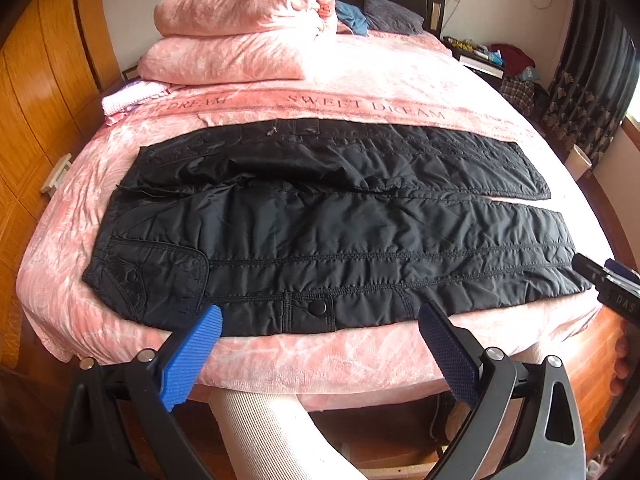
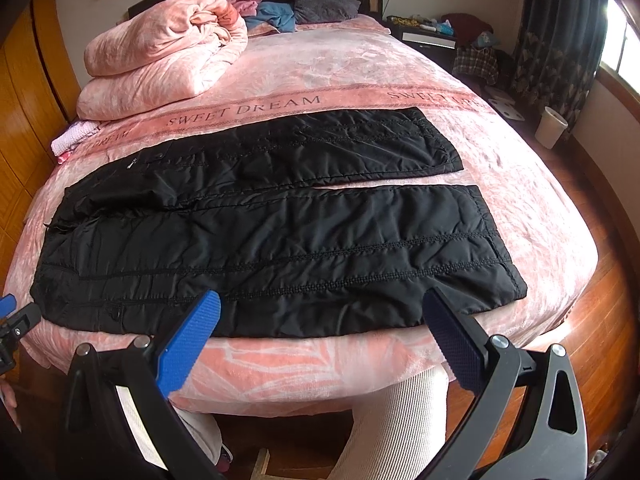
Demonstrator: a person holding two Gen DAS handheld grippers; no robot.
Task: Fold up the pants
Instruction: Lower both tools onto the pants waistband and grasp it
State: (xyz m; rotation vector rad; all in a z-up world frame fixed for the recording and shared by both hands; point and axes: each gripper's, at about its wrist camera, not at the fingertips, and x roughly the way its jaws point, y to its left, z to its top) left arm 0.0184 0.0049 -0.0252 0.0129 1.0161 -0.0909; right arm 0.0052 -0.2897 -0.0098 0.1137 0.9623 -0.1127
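Note:
Black quilted pants [image 1: 320, 224] lie flat across the foot of the bed [image 1: 360, 92], waist to the left, both legs side by side reaching right. They also show in the right wrist view [image 2: 260, 232]. My left gripper [image 1: 320, 320] is open and empty, hovering at the near bed edge over the waist and thigh part. My right gripper [image 2: 320, 308] is open and empty, at the near edge over the lower leg. The right gripper also shows at the right edge of the left wrist view [image 1: 608, 280].
A folded pink quilt [image 1: 244, 28] is stacked at the bed's far left. A wooden wardrobe [image 1: 36, 92] stands on the left. A nightstand with clutter [image 2: 432, 36], a white bin [image 2: 554, 128] and dark curtains [image 2: 560, 28] are on the right. The person's legs [image 2: 392, 420] are below.

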